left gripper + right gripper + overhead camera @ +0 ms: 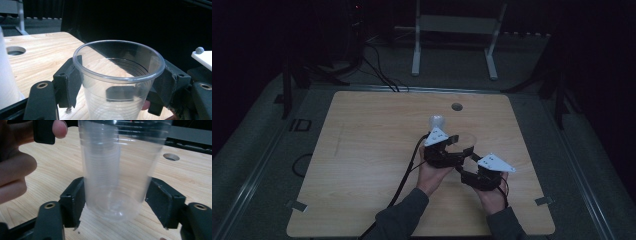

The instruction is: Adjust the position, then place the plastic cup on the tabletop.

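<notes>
A clear plastic cup (pixel 117 75) hangs upright just above the wooden table (pixel 362 150), right of its middle. My left gripper (pixel 120 82) is shut on it, with one jaw pressed to each side just under the rim. My right gripper (pixel 116 197) clasps the same cup (pixel 117 170) low down, both jaws touching its sides near the base. In the high view the left gripper (pixel 448 147) sits beside the cup (pixel 463 141) and the right gripper (pixel 469 169) comes in from the near right. A pale stack of cups (pixel 437 121) stands just behind the left gripper.
The cup stack (pixel 5 75) rises close at the left edge of the left gripper view. A round hole (pixel 456 106) is cut near the table's far edge. Beyond the table are a white frame (pixel 452 30) and cables on the floor. The surroundings are dark.
</notes>
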Demonstrator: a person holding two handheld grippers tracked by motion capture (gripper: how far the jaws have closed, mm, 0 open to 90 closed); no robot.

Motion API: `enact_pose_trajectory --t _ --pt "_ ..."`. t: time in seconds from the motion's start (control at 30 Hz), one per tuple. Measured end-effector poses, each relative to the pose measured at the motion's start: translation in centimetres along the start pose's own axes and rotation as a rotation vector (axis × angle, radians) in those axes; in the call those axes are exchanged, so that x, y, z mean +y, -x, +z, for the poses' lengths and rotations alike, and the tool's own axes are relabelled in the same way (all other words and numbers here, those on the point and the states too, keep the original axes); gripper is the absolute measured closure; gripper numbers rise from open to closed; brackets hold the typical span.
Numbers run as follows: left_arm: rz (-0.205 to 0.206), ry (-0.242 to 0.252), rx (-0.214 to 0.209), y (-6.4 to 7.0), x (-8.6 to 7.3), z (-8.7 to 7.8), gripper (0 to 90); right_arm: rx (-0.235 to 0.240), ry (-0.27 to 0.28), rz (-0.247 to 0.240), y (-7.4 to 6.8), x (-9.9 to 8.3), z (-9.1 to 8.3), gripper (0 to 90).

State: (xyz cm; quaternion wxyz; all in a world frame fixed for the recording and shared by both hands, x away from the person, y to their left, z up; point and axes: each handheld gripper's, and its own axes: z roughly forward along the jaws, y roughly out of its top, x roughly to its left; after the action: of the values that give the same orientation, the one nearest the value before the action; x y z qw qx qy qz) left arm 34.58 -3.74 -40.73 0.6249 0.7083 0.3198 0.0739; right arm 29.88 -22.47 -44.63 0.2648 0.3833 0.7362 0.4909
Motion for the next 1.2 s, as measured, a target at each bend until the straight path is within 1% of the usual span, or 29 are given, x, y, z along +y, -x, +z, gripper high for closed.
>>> enact_pose_trajectory --t 0.03,0.13,0.17,0.37,0.5,0.57,0.6,0.63,0.7,0.87,0.97,1.1,1.2 --pt "0.004 0.0 0.008 -0.1 0.0 -0.1 28.5 0.001 0.001 0.003 0.0 0.0 -0.1 31.3" --pt "0.012 0.0 0.014 -0.2 0.1 -0.2 28.7 0.002 0.0 0.0 0.1 -0.1 -0.2 29.4" --pt "0.022 -0.001 0.025 -0.3 0.1 -0.2 28.8 0.002 -0.003 -0.002 0.1 -0.1 -0.3 28.7" --pt "0.046 -0.003 0.04 -0.4 0.1 -0.4 28.9 0.0 -0.014 -0.014 0.4 -0.3 -0.7 27.6" --pt "0.058 -0.002 0.04 -0.4 0.1 -0.4 28.9 -0.003 -0.015 -0.019 0.6 -0.5 -1.1 27.3" --pt "0.077 -0.005 0.042 -0.5 0.0 -0.4 29.0 -0.008 -0.013 -0.023 0.9 -0.8 -1.5 27.3" --pt "0.077 -0.005 0.042 -0.5 0.0 -0.4 29.0 -0.008 -0.013 -0.023 0.9 -0.8 -1.5 27.3" --pt "0.088 -0.006 0.044 -0.6 0.0 -0.5 29.0 -0.012 -0.015 -0.02 1.1 -0.9 -1.8 27.3" --pt "0.1 -0.007 0.047 -0.7 0.0 -0.5 29.0 -0.017 -0.015 -0.02 1.4 -1.0 -2.1 27.3" --pt "0.117 -0.016 0.048 -0.9 0.0 -0.7 29.1 -0.029 -0.016 -0.006 2.1 -1.3 -2.6 27.3" --pt "0.123 -0.016 0.046 -1.1 0.1 -0.8 29.1 -0.037 -0.015 -0.011 2.4 -1.4 -2.8 27.3" --pt "0.137 -0.017 0.038 -1.3 0.1 -1.1 29.1 -0.045 -0.019 -0.003 2.7 -1.7 -3.1 27.3" --pt "0.149 -0.018 0.031 -1.5 0.1 -1.3 29.1 -0.058 -0.016 0.019 3.3 -2.0 -3.3 27.3"
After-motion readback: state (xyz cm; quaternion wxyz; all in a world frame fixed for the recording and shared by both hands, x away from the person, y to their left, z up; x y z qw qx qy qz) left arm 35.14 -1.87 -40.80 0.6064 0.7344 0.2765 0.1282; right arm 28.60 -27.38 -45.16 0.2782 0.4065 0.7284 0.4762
